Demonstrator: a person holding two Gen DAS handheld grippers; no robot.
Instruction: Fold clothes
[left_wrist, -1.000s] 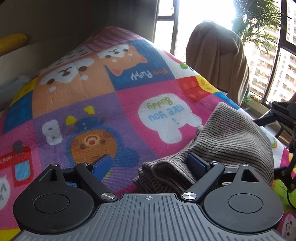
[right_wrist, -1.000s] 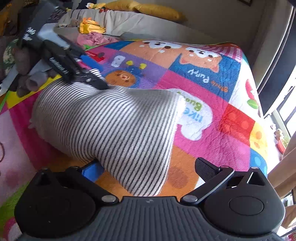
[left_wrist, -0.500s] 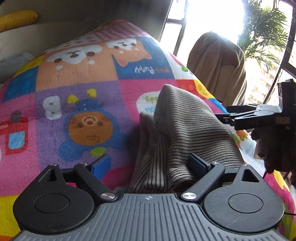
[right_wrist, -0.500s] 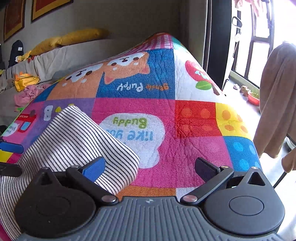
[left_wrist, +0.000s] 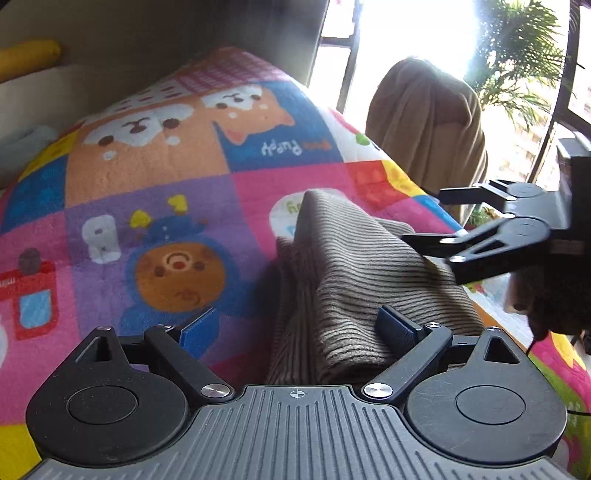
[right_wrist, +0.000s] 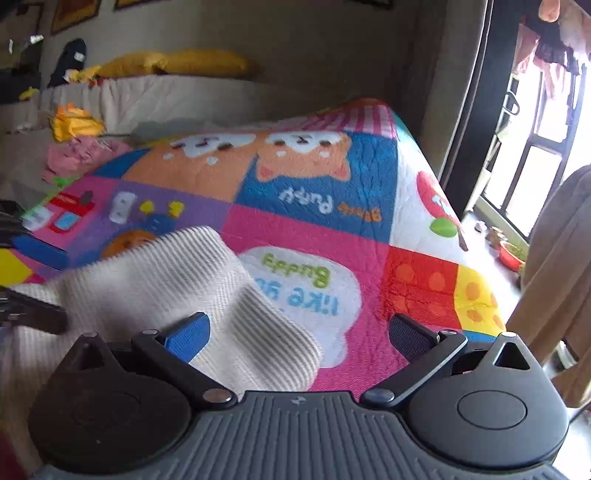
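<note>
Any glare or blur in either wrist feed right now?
Left wrist view: window blown out white, striped garment backlit and brownish. Right wrist view: striped garment motion-blurred, quilt sharp, window overexposed.

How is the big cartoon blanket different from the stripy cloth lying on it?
The cartoon blanket has bright patches in many colours, while the stripy cloth is pale with thin dark lines. The blanket lies spread flat, and the cloth is bunched into a hump. The blanket is much bigger than the cloth. Both are soft fabric.
</note>
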